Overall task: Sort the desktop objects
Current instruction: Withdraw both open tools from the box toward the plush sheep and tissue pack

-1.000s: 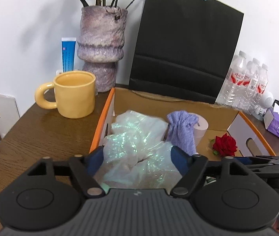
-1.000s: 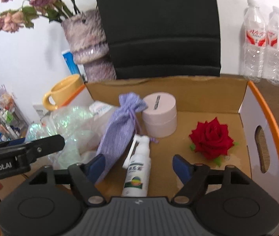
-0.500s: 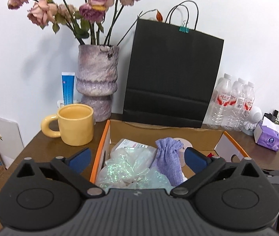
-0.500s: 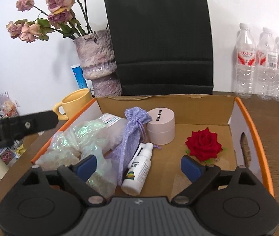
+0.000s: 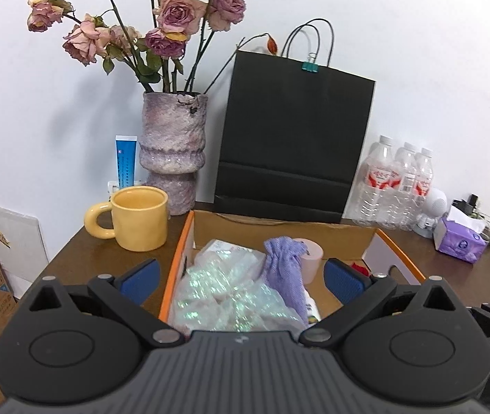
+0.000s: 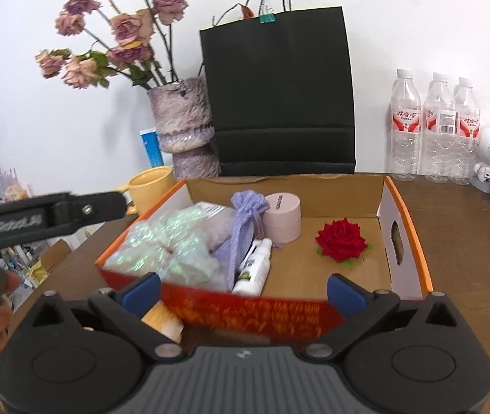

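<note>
My landmark is the open cardboard box with orange-edged white sides [image 6: 404,227], sitting on the dark brown wooden table [image 6: 469,241]. My left gripper [image 5: 241,277] hangs above the box's near left corner, its blue-padded jaws spread as wide as they go with nothing between the pads. My right gripper [image 6: 243,289] is just in front of the box's red near wall; its jaws are opening at this moment, and nothing is gripped between them.

Inside the box, the crumpled iridescent plastic bag [image 6: 162,245] fills the left half. Leaning against it is the lilac knitted drawstring pouch [image 6: 245,231], and the white spray bottle [image 6: 253,269] lies beside the pouch towards the near wall. The pale pink round jar [image 6: 283,217] stands near the back wall, touching the pouch. The red fabric rose [image 6: 341,239] lies alone in the right half.

Left of the box stands the yellow ceramic mug [image 5: 138,217]. Behind the box are the mottled purple vase of dried roses [image 5: 174,151] and the tall black paper bag [image 5: 293,138]. Right of the box, by the wall, three clear water bottles [image 6: 434,127] stand in a row
</note>
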`<state>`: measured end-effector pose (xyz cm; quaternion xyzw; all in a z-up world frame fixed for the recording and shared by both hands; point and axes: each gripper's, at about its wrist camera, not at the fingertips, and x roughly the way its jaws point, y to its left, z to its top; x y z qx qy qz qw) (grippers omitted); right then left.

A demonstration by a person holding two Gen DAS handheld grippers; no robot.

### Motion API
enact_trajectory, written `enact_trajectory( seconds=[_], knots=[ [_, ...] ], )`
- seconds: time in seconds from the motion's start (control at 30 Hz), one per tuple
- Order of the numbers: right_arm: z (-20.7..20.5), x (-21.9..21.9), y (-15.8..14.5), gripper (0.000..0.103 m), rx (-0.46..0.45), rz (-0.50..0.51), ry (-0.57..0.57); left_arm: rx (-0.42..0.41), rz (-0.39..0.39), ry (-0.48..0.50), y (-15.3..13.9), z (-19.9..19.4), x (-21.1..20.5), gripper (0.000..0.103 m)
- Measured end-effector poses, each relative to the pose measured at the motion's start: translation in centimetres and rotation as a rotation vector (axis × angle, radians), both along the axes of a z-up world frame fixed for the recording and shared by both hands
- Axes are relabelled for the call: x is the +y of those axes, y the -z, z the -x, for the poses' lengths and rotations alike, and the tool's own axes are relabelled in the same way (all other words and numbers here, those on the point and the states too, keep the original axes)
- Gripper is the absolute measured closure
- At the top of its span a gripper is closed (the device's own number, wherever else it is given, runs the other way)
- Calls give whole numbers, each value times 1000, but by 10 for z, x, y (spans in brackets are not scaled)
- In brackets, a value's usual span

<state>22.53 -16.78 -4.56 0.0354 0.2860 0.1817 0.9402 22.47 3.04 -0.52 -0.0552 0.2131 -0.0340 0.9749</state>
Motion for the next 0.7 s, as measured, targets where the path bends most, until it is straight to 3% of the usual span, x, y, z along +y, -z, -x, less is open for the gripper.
enact_trajectory(
  seconds=[0.37,0.7],
  knots=[
    [58,10,1,0,-49,40,-58,-7,28,-38,7,55,-3,0],
    [80,13,18,0,-39,52,-100,10,-18,-88,13,94,-3,0]
  ],
)
